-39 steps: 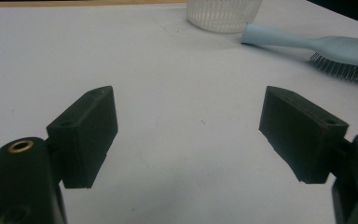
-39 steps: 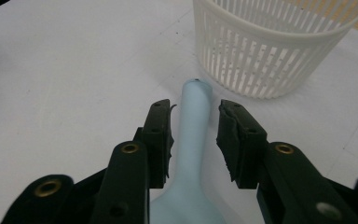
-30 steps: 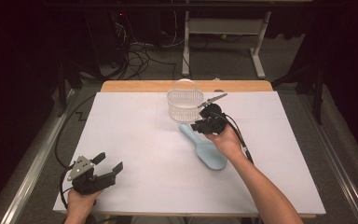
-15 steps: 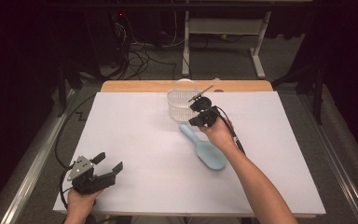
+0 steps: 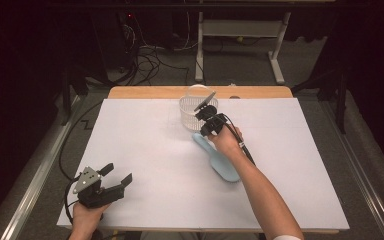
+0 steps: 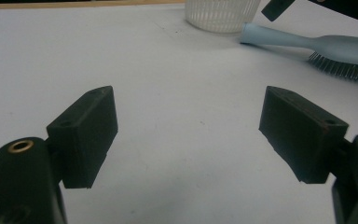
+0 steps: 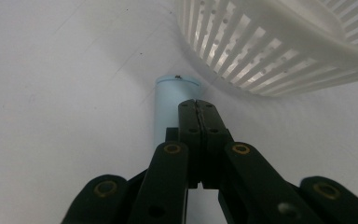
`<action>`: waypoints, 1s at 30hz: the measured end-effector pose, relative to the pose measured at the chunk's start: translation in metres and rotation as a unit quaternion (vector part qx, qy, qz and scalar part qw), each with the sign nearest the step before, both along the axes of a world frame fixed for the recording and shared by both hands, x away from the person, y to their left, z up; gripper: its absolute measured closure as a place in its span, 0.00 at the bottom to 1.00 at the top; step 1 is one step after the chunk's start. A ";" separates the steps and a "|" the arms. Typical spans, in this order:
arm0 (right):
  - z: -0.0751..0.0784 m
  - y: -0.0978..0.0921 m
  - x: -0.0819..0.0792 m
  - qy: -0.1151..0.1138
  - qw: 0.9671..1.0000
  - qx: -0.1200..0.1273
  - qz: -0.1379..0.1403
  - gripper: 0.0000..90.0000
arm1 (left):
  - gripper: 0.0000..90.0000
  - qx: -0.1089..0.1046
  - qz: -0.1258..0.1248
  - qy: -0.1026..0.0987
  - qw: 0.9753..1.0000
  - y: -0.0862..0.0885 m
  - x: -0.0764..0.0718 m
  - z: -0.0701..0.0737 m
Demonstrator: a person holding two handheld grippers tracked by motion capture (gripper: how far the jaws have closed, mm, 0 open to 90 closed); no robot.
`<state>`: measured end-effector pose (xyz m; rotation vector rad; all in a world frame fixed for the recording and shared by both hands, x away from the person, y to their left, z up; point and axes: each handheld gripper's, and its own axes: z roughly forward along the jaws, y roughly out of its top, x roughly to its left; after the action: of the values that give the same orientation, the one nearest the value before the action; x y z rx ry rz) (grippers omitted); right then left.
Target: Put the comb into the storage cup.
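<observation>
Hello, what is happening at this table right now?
A person works at a white table with a gripper in each hand. The right gripper has its jaws shut, empty, above the handle of a light blue hairbrush, beside a white slotted basket. The hairbrush lies flat on the table, with its handle end close to the basket. The left gripper rests open near the table's front left corner, holding nothing.

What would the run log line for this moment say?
right claw: shut, empty, above hairbrush handle end | left claw: open, idle, near table edge | basket: upright beside handle tip
</observation>
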<state>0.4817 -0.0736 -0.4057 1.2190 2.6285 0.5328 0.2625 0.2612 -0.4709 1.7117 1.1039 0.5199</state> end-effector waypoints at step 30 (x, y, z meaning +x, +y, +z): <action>-0.011 0.012 0.003 0.005 1.000 -0.017 0.013 1.00 | 0.21 -0.005 -0.003 -0.001 1.000 0.001 0.000 0.000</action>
<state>0.4847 -0.0618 -0.4171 1.1827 2.6527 0.4870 0.2626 0.2619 -0.4705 1.7044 1.0983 0.5113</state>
